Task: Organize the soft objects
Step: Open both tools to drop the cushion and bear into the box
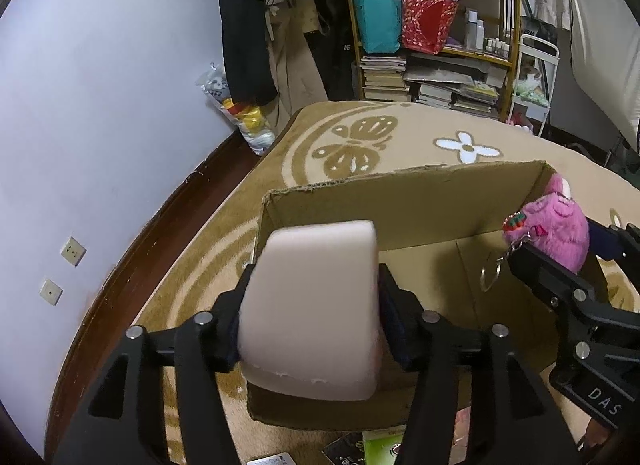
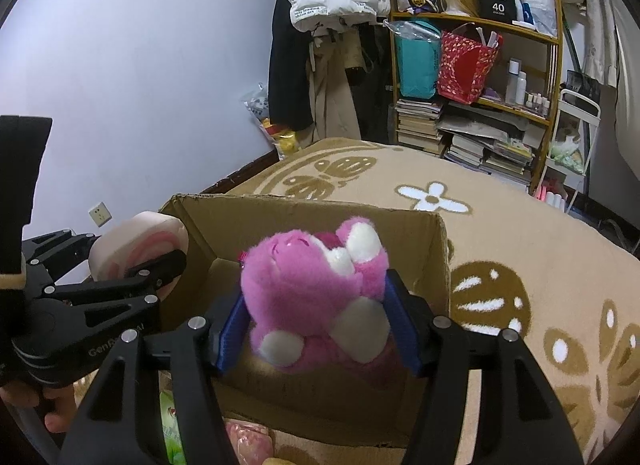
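An open cardboard box (image 1: 400, 197) stands on a beige patterned rug; it also shows in the right wrist view (image 2: 320, 217). My left gripper (image 1: 310, 329) is shut on a pale pink foam block (image 1: 316, 305) and holds it above the box's left side; the block also shows in the right wrist view (image 2: 136, 249). My right gripper (image 2: 320, 329) is shut on a pink plush toy (image 2: 316, 293) above the box's right side. In the left wrist view the plush (image 1: 556, 225) has a keyring hanging from it.
The rug (image 2: 520, 233) surrounds the box. A shelf (image 1: 440, 41) with bags and books stands at the back, with hanging clothes (image 1: 248, 25) beside it. Small packets (image 2: 244, 441) lie on the rug in front of the box. A white wall (image 1: 100, 85) is left.
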A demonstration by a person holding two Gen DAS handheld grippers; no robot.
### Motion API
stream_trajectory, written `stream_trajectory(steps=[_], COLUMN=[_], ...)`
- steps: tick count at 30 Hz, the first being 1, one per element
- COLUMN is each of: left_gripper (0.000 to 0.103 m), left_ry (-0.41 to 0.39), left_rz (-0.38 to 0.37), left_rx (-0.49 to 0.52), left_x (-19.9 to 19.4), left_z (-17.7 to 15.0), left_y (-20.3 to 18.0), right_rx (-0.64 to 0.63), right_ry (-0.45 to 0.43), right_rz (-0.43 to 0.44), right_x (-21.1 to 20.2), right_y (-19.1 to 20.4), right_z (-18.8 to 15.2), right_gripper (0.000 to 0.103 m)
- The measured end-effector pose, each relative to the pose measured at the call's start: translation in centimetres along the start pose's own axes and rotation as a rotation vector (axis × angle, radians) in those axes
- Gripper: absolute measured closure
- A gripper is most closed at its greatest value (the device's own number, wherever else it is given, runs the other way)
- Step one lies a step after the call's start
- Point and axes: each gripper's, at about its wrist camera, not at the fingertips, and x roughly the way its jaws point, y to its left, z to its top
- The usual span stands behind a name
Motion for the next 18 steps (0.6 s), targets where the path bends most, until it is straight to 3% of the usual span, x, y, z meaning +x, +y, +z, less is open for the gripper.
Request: stream_trajectory(steps=[2,5,8,12,18], left_gripper=[0.034,0.026,0.013,0.004,0.000], left_ry=[-0.023,-0.050,-0.051,-0.048,-0.068], left_rz=[0.019,0.027,0.036,0.041,0.064], left_rx=[-0.003,-0.003,-0.006,-0.022,-0.023], left_x=[-0.5,-1.2,-1.5,-2.1,-4.3], left_z=[0.1,0.4,0.4,0.3,0.1], left_y=[0.1,0.5,0.9,1.6,2.4], right_rx=[0.007,0.016,0.015,0.022,0.038], right_ry=[-0.001,-0.027,-0.048,-0.048,-0.026], right_rz=[-0.011,-0.040,-0.046,-0.045,-0.026], right_x=[-0.3,-1.2,-2.2,-2.8,-4.3], right_y=[-0.1,-0.1,0.0,0.1,0.6], right_z=[-0.1,-0.2,-0.1,0.1,0.0], right_gripper=[0.031,0.008,0.000,0.000,0.000])
